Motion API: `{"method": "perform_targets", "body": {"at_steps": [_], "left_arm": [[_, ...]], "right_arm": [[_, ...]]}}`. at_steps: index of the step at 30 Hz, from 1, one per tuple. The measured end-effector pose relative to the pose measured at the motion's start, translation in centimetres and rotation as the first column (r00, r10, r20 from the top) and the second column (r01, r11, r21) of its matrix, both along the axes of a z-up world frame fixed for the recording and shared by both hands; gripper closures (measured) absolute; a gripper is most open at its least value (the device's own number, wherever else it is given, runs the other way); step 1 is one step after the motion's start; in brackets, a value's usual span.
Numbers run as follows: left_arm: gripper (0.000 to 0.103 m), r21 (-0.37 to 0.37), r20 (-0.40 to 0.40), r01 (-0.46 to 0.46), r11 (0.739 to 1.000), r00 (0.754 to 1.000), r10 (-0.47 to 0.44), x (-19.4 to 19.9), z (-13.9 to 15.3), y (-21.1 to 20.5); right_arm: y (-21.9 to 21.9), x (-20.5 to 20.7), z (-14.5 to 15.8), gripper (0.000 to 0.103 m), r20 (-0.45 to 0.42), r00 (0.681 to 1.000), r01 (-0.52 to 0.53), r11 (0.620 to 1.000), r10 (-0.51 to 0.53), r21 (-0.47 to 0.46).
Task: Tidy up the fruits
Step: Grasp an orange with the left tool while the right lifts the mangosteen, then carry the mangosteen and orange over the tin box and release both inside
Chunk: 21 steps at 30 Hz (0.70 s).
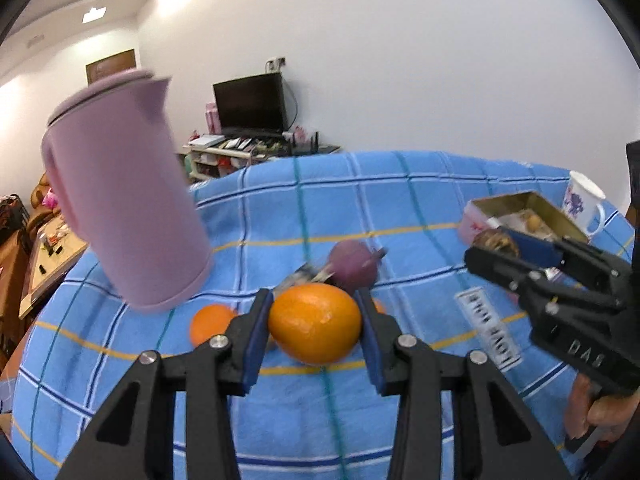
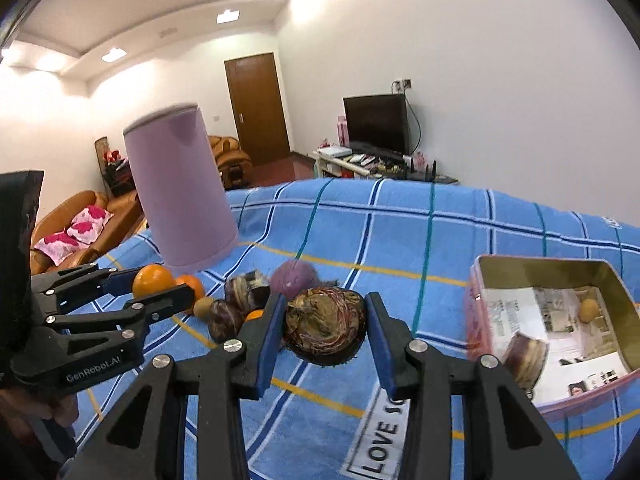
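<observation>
At the far left of the blue checked cloth (image 2: 360, 220) stands a tall lilac jug (image 2: 182, 192) with a lid, blurred in both views, and behind it a brown sofa with pink cushions (image 2: 76, 228) sits against the room's wall. Just near of the jug lies the heap of fruit: a small orange (image 1: 211, 322) resting on the cloth, a tan round fruit (image 2: 203, 306), two dark streaked fruits (image 2: 244, 292) touching one another, and a purple round fruit (image 2: 295, 279) at the far side of the heap. The left gripper (image 1: 316, 322) is clamped on a large orange (image 1: 315, 323), its blue pads (image 1: 256, 336) pressing both sides of the fruit, which hangs clear above the cloth just near of the heap. To the right of that, the right gripper (image 2: 325, 330) is clenched on a dark brown streaked fruit (image 2: 325, 328), also held off the cloth, with a hand (image 1: 600, 408) visible at its grip in the left wrist view. Below it on the cloth is a white label printed with black letters (image 2: 380, 440). Farther right sits a pink tin box (image 2: 476, 320) with a gold inside, lined with printed paper; one dark streaked fruit (image 2: 524, 360) lies at its near left corner and a small tan fruit (image 2: 588, 311) lies farther in. Beyond the box, at the far right, stands a white mug (image 1: 584, 204) with a blue pattern.
</observation>
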<state>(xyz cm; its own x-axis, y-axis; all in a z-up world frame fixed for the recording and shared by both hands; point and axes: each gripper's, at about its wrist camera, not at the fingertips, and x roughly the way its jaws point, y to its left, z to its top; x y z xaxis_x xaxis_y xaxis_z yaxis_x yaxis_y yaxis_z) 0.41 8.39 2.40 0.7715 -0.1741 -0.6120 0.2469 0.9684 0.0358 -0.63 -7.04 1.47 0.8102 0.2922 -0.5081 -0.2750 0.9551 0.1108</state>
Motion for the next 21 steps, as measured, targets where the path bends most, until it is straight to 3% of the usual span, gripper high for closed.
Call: {"method": "perform_targets", "body": {"at_steps": [6, 13, 21], "left_arm": [[0.06, -0.023, 0.002, 0.033, 0.999, 0.999, -0.033, 0.9, 0.1, -3.7], [0.06, 0.025, 0.039, 0.064, 0.998, 0.997, -0.065, 1.1, 0.1, -8.3], [0.06, 0.025, 0.05, 0.082, 0.996, 0.995, -0.083, 1.7, 0.2, -12.2]], "right_arm": [[-3.0, -0.6, 0.3, 0.06, 0.036, 0.997, 0.068, 0.997, -0.067, -0.026], [-7.4, -0.2, 0.5, 0.06, 0.038, 0.987, 0.16, 0.987, -0.159, -0.016], [-11.3, -0.3, 1.3, 0.06, 0.084, 0.968, 0.239, 0.97, -0.235, -0.037]]}}
